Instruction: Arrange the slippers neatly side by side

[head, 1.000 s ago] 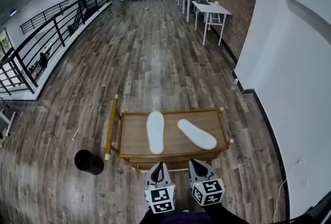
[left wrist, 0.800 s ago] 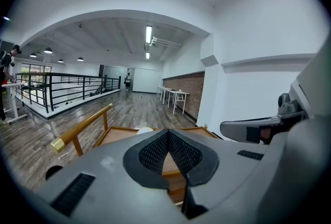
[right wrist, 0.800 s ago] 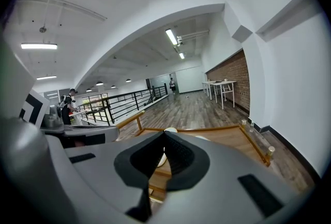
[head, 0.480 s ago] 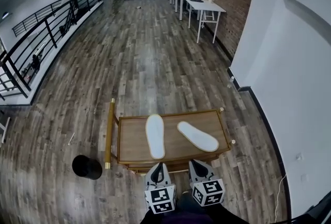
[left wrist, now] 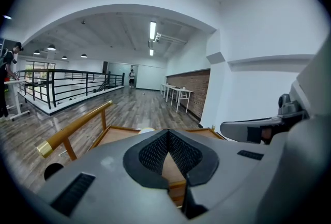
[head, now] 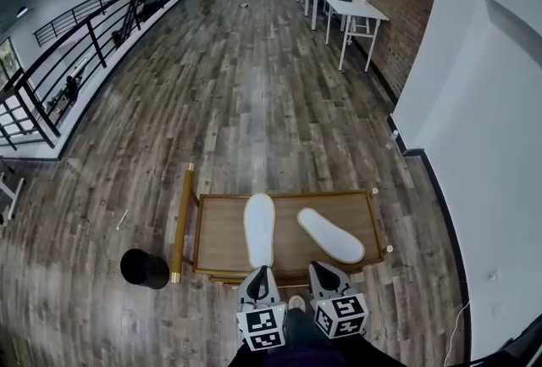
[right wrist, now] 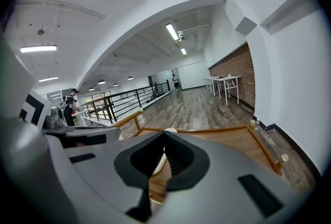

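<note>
Two white slippers lie on a low wooden cart (head: pixel 222 248). The left slipper (head: pixel 259 230) points straight away from me. Lying at a slant, the right slipper (head: pixel 330 236) has its toe toward the cart's front right corner, apart from the other. My left gripper (head: pixel 259 274) and right gripper (head: pixel 325 269) hover side by side at the cart's near edge, both shut and empty. In the left gripper view a slipper tip (left wrist: pixel 146 129) peeks over the shut jaws. In the right gripper view a slipper (right wrist: pixel 170 130) shows just past the shut jaws.
The cart has a gold handle bar (head: pixel 181 221) on its left side. A black round bin (head: pixel 145 267) stands on the wood floor left of it. A white wall (head: pixel 474 145) runs along the right, a black railing (head: pixel 76 52) along the far left, and white tables (head: pixel 351 18) stand far back.
The cart and slippers have come closer to both grippers, which now sit at its near edge. Both stay shut and empty.
</note>
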### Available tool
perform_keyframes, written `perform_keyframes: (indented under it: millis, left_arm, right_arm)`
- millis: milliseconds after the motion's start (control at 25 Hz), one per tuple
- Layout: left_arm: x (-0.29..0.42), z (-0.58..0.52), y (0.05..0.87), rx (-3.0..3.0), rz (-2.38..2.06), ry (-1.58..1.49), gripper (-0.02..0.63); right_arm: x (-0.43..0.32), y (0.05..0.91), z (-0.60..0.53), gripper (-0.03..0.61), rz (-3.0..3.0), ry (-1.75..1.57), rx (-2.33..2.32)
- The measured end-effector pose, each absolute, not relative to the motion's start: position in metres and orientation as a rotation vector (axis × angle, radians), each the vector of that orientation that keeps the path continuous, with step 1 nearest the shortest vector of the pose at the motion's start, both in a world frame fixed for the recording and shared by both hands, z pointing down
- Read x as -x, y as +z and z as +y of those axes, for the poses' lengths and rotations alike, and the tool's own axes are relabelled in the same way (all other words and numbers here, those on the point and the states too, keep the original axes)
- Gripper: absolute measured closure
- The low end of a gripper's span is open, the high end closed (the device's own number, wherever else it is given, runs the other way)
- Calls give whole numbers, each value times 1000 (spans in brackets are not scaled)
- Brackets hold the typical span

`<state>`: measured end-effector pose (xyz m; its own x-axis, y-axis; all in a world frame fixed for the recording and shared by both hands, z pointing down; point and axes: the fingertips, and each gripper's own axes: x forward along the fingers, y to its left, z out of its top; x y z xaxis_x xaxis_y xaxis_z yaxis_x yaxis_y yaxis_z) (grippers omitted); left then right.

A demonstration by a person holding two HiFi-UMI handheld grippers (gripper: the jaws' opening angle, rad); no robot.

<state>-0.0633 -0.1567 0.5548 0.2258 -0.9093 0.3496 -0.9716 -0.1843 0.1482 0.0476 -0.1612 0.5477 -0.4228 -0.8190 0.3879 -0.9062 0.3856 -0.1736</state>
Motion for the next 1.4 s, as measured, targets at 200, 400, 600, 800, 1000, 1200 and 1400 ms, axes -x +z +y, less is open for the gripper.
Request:
perform_keyframes:
  millis: [200,400,600,800,1000,1200,1400]
  left_arm:
    - [58,-194,550,-2138,-1781,262,623]
    - [47,-227,547,-2135,-1800,279,623]
    - [46,-244,546,-2119,-1827,308,623]
    - [50,-256,550,-2106,-1821,337,623]
    - [49,-273,545,-2147,-1798,350,623]
    - [54,-290,535,-2201,-1775,340,623]
    - [64,-302,537,-2225,-1752,322,623]
  right_arm:
    - [-59,542,-199,580,-2448,547,-1493]
    - [-73,543,-232,580,-2455,563,-1478]
    - [-80,549,-249,580,-2455,591,-1467]
    - [-81,550,-261,580,-2454,590,-1451]
    - [-87,549,-279,580,-2436,590,-1476]
    - [-73,542,-291,580,-2447,569,-1492]
    - [-57,542,-299,580,-2462,554,-1485]
